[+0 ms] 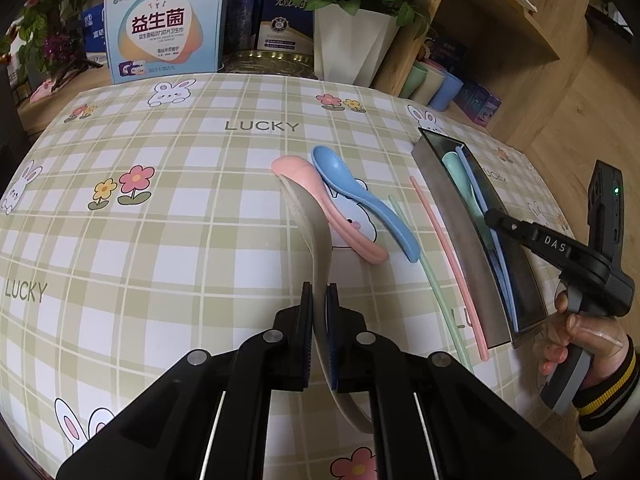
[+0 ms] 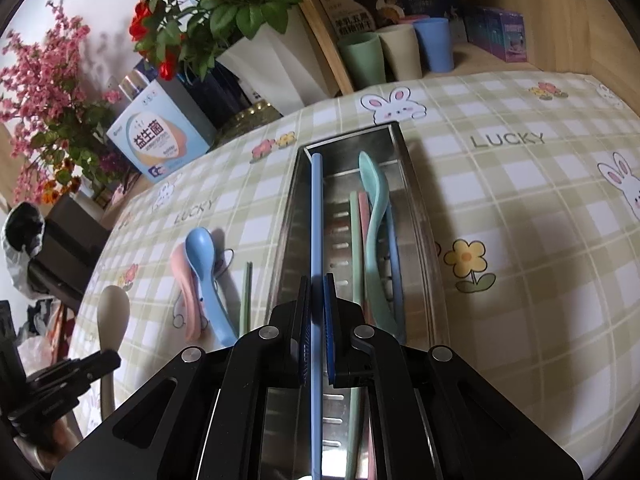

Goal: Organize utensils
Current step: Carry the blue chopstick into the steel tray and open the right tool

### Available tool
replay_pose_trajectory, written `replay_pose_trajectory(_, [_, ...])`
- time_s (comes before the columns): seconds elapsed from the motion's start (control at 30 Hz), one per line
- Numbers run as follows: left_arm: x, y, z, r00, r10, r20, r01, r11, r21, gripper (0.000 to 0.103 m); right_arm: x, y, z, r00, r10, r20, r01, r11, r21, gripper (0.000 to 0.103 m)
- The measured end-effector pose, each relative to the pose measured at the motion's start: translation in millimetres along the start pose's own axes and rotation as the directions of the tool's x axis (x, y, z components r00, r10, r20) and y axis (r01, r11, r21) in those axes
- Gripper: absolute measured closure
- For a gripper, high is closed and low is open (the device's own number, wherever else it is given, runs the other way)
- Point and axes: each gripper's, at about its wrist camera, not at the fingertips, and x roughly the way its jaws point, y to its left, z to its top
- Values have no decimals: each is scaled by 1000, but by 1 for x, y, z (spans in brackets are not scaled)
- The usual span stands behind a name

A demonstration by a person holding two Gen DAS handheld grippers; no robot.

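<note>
My left gripper [image 1: 319,300] is shut on the handle of a beige spoon [image 1: 308,224], held above the checked tablecloth; it also shows in the right wrist view [image 2: 113,312]. A pink spoon [image 1: 320,204] and a blue spoon [image 1: 360,196] lie on the cloth, with a green chopstick [image 1: 432,280] and a pink chopstick [image 1: 448,260] beside them. My right gripper [image 2: 317,300] is shut on a blue chopstick [image 2: 316,208] over the steel tray [image 2: 420,216]. The tray holds a green spoon [image 2: 374,216], and green, pink and blue chopsticks.
A white vase of red roses [image 1: 352,40], a blue product box [image 1: 164,28] and other boxes stand at the table's far edge. Coloured cups [image 2: 396,52] sit on a wooden shelf behind the table. The right gripper [image 1: 492,216] reaches over the tray's near end.
</note>
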Motion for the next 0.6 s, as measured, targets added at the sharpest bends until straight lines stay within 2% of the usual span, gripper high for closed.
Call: replay_pose_trajectory(0.6, [-4, 5, -5, 1000, -24, 7, 24, 999, -30, 97, 1, -1, -11, 999, -48, -21, 49, 999, 23, 97])
